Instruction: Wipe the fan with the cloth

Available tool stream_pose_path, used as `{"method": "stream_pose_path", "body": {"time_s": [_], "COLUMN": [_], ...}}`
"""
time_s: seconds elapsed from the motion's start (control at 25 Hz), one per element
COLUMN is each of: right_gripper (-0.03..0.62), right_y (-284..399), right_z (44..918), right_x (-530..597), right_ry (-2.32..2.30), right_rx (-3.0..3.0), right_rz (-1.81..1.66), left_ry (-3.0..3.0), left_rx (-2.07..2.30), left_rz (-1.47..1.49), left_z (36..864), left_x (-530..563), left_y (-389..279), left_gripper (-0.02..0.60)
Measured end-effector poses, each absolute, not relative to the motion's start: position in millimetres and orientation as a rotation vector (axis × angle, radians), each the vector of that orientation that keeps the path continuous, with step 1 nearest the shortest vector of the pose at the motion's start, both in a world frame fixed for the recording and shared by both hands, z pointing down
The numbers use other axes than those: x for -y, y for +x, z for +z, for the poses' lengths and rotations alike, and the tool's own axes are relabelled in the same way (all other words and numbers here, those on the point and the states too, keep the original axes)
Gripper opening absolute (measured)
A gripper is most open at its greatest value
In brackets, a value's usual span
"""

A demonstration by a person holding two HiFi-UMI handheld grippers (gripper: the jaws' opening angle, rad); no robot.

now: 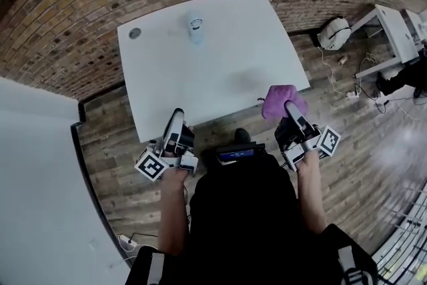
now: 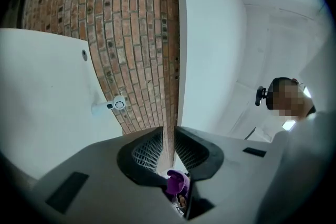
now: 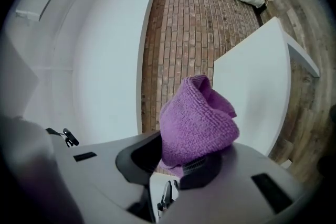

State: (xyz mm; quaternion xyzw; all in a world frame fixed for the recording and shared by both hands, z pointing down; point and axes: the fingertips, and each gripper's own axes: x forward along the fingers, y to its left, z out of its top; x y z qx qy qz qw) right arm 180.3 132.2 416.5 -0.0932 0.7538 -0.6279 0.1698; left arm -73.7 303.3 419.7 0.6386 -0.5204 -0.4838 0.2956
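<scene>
Forearms out from a black top [image 1: 247, 210], the person holds two grippers short of the table's near edge, over the wooden floor [image 1: 220, 133].

Right gripper [image 1: 291, 111]: its jaws are clamped on the one cloth [image 1: 277, 102], a purple bunch that bulges up past the tips and hangs at the table's near right corner. Left gripper [image 1: 177, 115]: its jaws stand a narrow slit apart with nothing between the pads. Its own view shows brick through the slit, and a small purple bit low behind the pads that I can't identify.

Ahead, the white table [image 1: 220, 70] is bare across its near half, so there is open room between the grippers and the one fan [image 1: 195, 29]. That is a small pale thing near the far edge, well apart from both grippers. A round hole [image 1: 135, 33] sits at the far left corner. The brick wall [image 1: 80, 17] runs close behind the far edge.

From overhead I also see a second white table [image 1: 393, 30] far right, with a white pack [image 1: 333, 33] and cables on the floor beside it. Only the left gripper view catches the fan side-on [image 2: 113, 106], and a person's head with a camera mounted [image 2: 261, 96].
</scene>
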Motion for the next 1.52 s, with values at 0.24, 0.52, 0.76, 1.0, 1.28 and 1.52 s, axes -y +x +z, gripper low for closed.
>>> {"method": "stream_pose_path", "body": {"time_s": [0.24, 0.52, 0.76, 1.0, 1.28, 1.52], "right_gripper": [0.066, 0.066, 0.066, 0.066, 0.066, 0.066], "right_y": [141.0, 147.8, 173.9, 187.1, 187.0, 186.5], "right_z": [389.2, 381.6, 395.0, 404.0, 406.2, 409.1], "right_x": [-133.5, -111.2, -97.8, -95.1, -100.3, -104.1], "right_ry": [-0.094, 0.021, 0.046, 0.084, 0.098, 0.091], "right_rx": [-2.247, -2.25, -2.239, -2.277, -2.278, -2.286], "right_rz": [-1.747, -1.75, -1.78, -1.778, -1.795, -1.811], "left_ry": [1.717, 1.719, 1.699, 1.682, 1.652, 1.625], "left_rx": [1.469, 1.513, 1.512, 1.526, 1.468, 1.439], "left_rz": [-1.258, -1.236, -1.134, -1.1, -1.166, -1.217], "left_z": [404.3, 382.7, 380.3, 376.7, 374.6, 378.3], "left_x": [-310.6, -286.3, -264.8, -258.9, -256.6, -259.4], "left_y": [-75.8, -46.6, -11.2, 5.8, 13.4, 11.3], "left_gripper": [0.075, 0.075, 0.075, 0.075, 0.075, 0.075]}}
